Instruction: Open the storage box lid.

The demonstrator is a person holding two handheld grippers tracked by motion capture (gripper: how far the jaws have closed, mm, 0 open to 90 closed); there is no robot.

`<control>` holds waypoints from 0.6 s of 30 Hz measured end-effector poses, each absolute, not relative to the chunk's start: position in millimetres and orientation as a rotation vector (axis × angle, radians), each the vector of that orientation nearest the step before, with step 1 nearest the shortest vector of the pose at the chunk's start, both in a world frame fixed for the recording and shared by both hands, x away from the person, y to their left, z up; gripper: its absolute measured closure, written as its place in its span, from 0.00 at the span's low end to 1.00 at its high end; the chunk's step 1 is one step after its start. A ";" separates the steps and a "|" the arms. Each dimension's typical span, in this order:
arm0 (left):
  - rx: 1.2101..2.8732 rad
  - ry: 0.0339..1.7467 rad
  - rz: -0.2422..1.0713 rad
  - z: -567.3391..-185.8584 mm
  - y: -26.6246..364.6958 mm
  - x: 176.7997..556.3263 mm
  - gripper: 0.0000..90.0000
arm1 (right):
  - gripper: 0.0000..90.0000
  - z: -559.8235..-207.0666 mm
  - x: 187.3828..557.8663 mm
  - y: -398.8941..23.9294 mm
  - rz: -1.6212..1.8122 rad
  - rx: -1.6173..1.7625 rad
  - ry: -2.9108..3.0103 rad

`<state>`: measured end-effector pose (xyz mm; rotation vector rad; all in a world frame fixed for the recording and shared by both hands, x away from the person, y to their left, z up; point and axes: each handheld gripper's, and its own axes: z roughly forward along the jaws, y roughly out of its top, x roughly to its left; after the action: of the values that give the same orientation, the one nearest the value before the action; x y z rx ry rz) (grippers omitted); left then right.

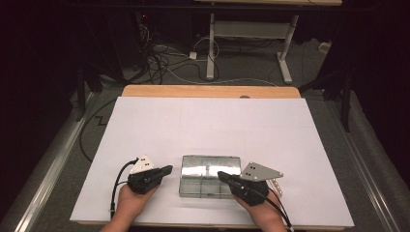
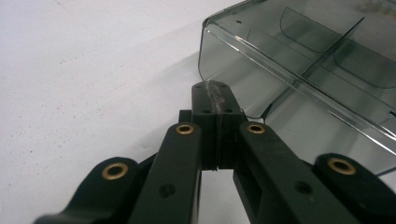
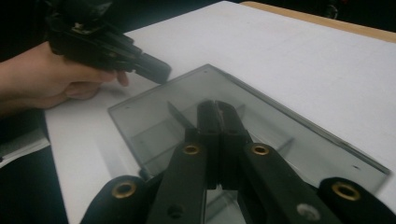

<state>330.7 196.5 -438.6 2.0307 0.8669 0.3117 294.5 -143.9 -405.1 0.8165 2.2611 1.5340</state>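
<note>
Two hands come in from the near edge of the tabletop (image 1: 145, 121), each holding a black tool. On the left, the left tool (image 1: 167, 169) points right toward a clear plastic box (image 1: 210, 176), its tip just beside the box's left wall. In the left gripper view its jaws are pressed together with nothing between them, the box's near corner (image 2: 210, 28) just past the tip. On the right, the right tool (image 1: 220, 175) points left, its tip at the box's right side. In the right gripper view its jaws are likewise closed flat against each other and hold nothing, lying over the box's clear top. The box sits between the two tools near the front edge, on a white sheet; dividers show inside it. Beyond the far wooden edge lie a grey floor with cables (image 1: 159, 60) and a white table frame (image 1: 251, 34).
</note>
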 end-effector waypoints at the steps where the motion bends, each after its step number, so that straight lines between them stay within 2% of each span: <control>1: 2.030 0.869 0.312 -438.6 196.6 330.8 0.98 | 1.00 -405.1 294.5 -143.9 1.534 0.817 2.261; 18: 2.022 0.860 0.319 -438.7 197.0 329.3 0.98 | 1.00 -419.5 275.3 -134.0 1.546 0.797 2.339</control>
<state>329.3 197.0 -438.7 2.0223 0.8600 0.3191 275.3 -134.0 -419.5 0.7974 2.3394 1.5458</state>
